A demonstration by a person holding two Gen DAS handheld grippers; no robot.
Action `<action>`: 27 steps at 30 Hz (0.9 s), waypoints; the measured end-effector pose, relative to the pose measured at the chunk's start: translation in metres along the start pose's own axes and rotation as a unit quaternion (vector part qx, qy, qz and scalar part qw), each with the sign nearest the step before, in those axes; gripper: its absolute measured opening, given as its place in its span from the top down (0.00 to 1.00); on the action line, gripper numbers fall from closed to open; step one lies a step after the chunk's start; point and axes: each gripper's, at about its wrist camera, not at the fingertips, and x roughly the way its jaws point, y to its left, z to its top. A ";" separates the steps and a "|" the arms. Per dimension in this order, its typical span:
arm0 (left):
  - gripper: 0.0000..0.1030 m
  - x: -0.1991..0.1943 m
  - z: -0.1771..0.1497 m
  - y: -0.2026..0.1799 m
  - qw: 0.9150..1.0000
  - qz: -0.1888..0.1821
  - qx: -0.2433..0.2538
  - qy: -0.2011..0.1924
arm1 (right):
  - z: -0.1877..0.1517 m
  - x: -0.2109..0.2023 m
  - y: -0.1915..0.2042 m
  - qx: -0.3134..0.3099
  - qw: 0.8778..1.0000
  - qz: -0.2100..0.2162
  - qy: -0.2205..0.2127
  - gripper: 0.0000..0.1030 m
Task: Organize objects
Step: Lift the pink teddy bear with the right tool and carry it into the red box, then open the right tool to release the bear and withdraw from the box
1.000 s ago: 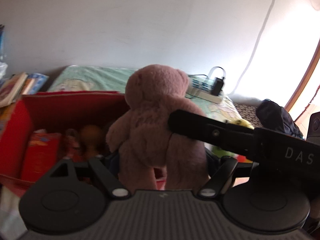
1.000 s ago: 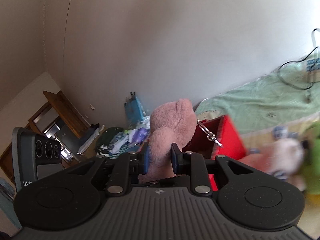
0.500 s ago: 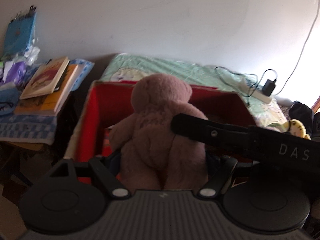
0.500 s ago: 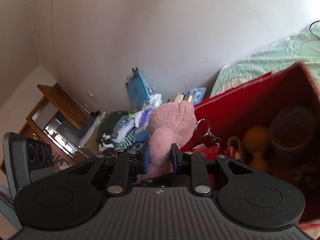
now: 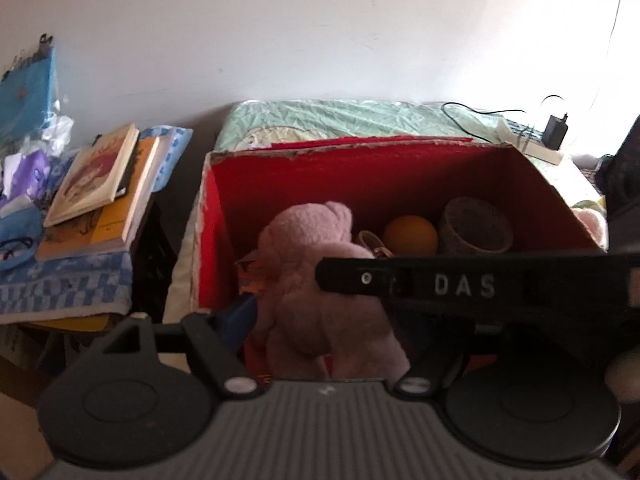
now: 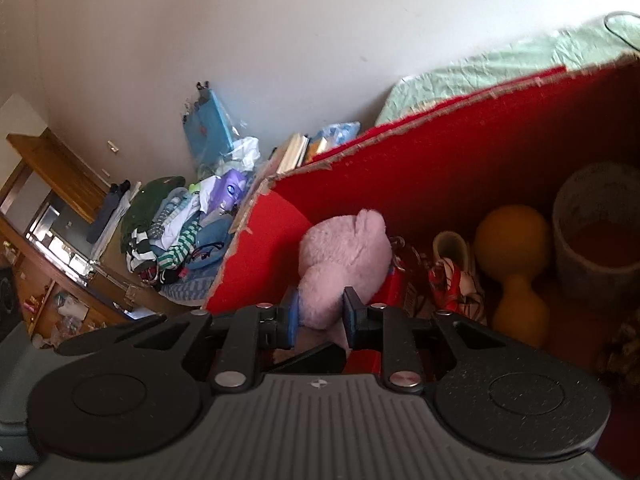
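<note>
A pink teddy bear [image 5: 308,312] [image 6: 344,248] hangs back-on to me, low inside the left end of an open red box [image 5: 360,184] [image 6: 440,152]. My left gripper [image 5: 324,320] is shut wide on its lower body; the blue left pad [image 5: 244,316] touches its flank, and the other finger is hidden. My right gripper [image 6: 322,318] is shut on the bear's side, both blue pads pressed into the plush. In the left wrist view its black finger [image 5: 360,278] crosses in from the right onto the bear.
An orange dumbbell toy [image 6: 512,232], a grey cup [image 6: 592,232] and a small red-and-white shoe [image 6: 452,268] lie in the box. Books [image 5: 100,184] are stacked on a stand to its left, beside a clothes pile [image 6: 180,232]. A green-sheeted bed [image 5: 360,120] carries a power strip [image 5: 532,144].
Both grippers have carried the bear left over the box and down into its left end. The bear's head now tips forward, lower between the left fingers. Both grips are unchanged.
</note>
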 end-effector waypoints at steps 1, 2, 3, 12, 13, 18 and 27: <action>0.23 0.000 -0.001 0.002 1.000 -0.001 0.004 -0.001 | 0.000 0.000 -0.003 0.009 1.000 0.005 0.004 0.74; 0.23 -0.002 -0.002 0.001 1.000 0.000 0.011 -0.002 | 0.000 -0.002 -0.005 0.018 1.000 0.009 0.008 0.74; 0.23 -0.003 -0.003 0.000 1.000 0.003 0.017 -0.003 | -0.001 -0.003 -0.007 0.023 1.000 0.010 0.010 0.73; 0.21 -0.010 -0.005 0.000 1.000 0.005 0.011 -0.001 | -0.002 -0.013 -0.006 0.019 0.998 -0.053 0.005 0.77; 0.21 -0.009 -0.005 0.000 1.000 0.008 0.011 0.001 | -0.003 -0.010 -0.005 0.016 0.998 -0.060 0.010 0.78; 0.20 -0.011 -0.008 -0.006 1.000 0.024 0.018 0.004 | -0.001 0.001 0.000 0.005 0.998 -0.044 0.036 0.78; 0.15 -0.016 -0.005 -0.018 0.999 0.045 0.020 0.003 | -0.008 -0.024 -0.011 0.027 0.999 -0.019 0.027 0.66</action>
